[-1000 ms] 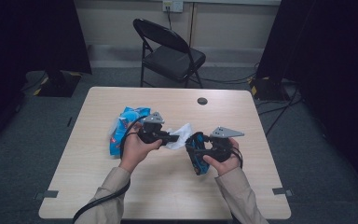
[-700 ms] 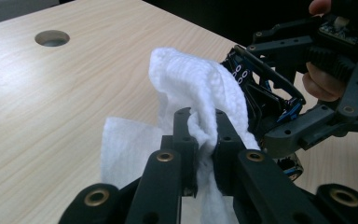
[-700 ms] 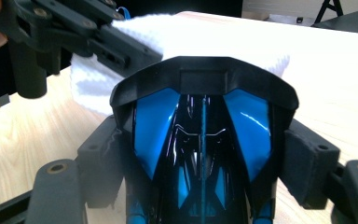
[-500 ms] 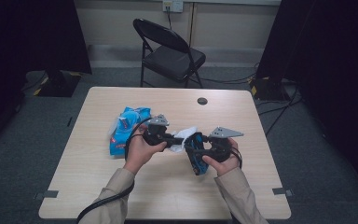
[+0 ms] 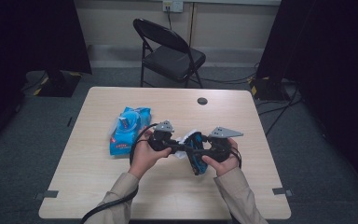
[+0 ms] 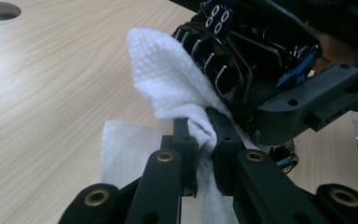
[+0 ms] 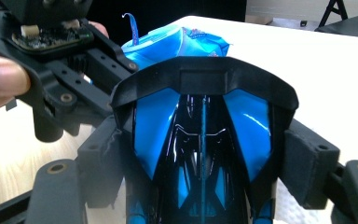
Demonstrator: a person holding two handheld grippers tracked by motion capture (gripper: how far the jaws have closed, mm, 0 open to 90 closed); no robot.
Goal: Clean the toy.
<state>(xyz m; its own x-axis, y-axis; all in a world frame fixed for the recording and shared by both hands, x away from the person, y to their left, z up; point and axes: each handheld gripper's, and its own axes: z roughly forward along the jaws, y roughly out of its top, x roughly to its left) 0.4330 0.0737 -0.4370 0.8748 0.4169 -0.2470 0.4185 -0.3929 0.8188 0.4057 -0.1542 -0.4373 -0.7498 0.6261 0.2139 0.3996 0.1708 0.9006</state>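
Note:
A blue and black toy car (image 5: 197,157) hangs just above the table (image 5: 98,186), and my right gripper (image 5: 204,154) is shut on its sides. In the right gripper view the car (image 7: 203,140) sits between the two pads (image 7: 103,158), with its spoiler end towards the far side. My left gripper (image 5: 179,145) is shut on a white wipe (image 5: 186,139). In the left gripper view its jaws (image 6: 203,135) pinch the bunched wipe (image 6: 168,84), which lies against the car's black underside (image 6: 233,70).
A blue pack of wipes (image 5: 128,128) lies on the table left of my hands, and it shows behind the car (image 7: 177,44). A round hole (image 5: 202,101) sits near the table's far edge. A black folding chair (image 5: 170,51) stands beyond the table. Cables run over the floor.
My left hand has moved a little right and down with the wipe, closer against the car. The right hand and the car have kept still.

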